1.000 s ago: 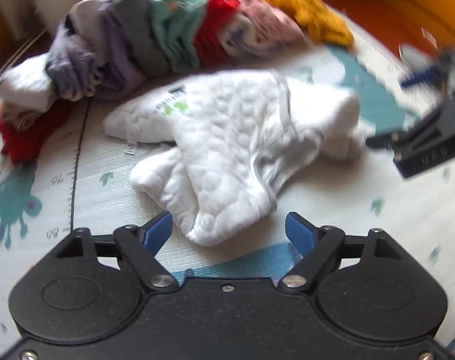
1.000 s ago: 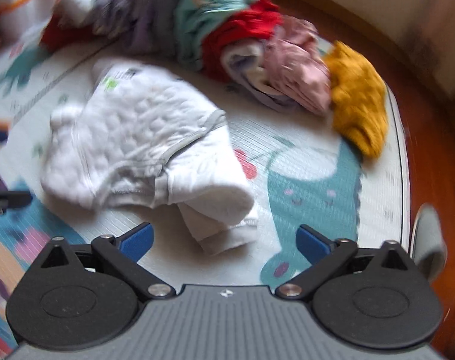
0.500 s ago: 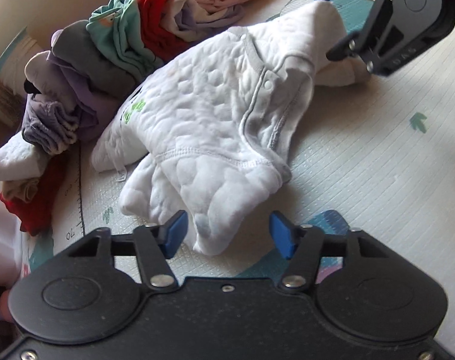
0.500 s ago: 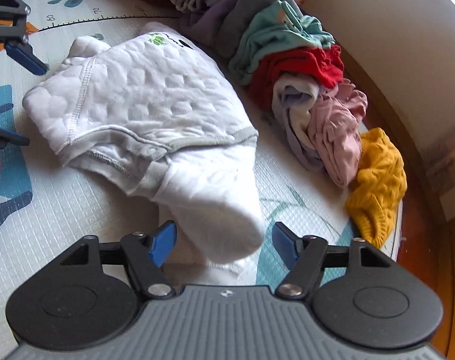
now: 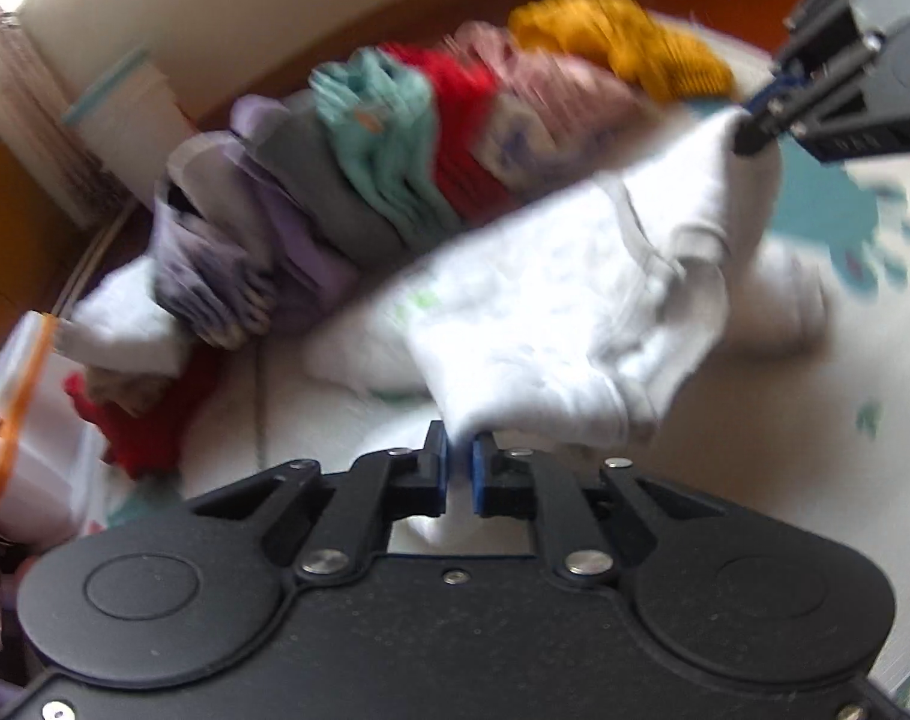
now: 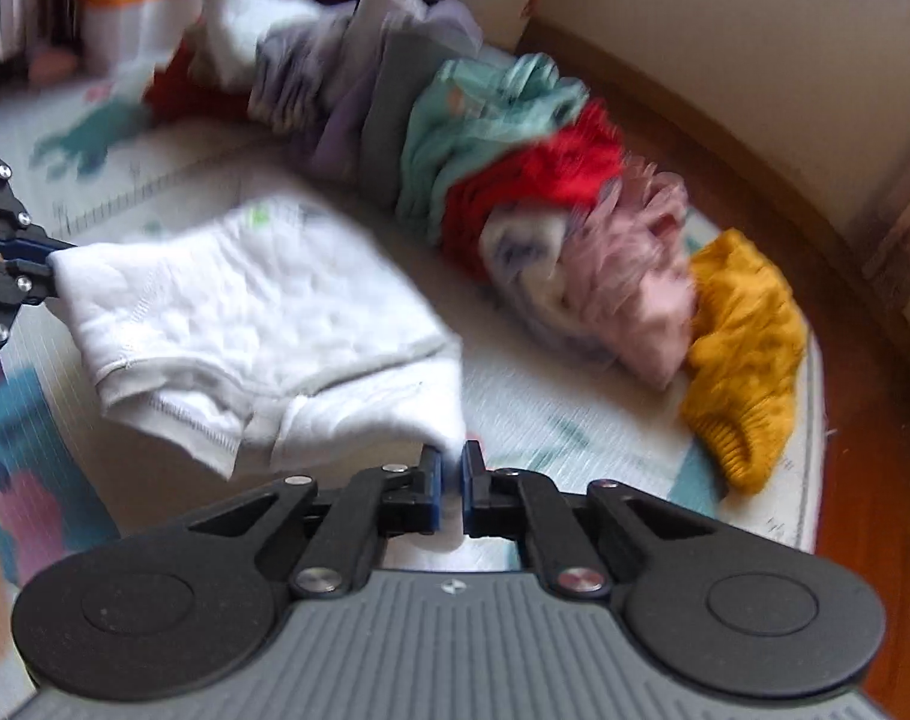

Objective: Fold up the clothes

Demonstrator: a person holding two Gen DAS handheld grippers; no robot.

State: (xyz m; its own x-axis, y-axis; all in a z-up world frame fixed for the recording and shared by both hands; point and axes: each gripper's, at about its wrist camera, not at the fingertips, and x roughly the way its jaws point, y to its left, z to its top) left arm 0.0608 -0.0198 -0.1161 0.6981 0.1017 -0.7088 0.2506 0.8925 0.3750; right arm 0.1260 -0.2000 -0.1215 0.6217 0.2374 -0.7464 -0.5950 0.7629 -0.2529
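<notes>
Both grippers had just closed on the white quilted garment [image 5: 551,324]: the left gripper [image 5: 460,468] pinched one end, the right gripper [image 6: 449,480] the other, with cloth between each pair of jaws. It hung partly lifted above the play mat [image 6: 551,414], unfolded. A row of folded clothes [image 6: 455,138] along the mat's far edge suggested much was done.

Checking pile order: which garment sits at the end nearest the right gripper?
The mustard-yellow knit, beside the pink one; it is the only yellow piece.
</notes>
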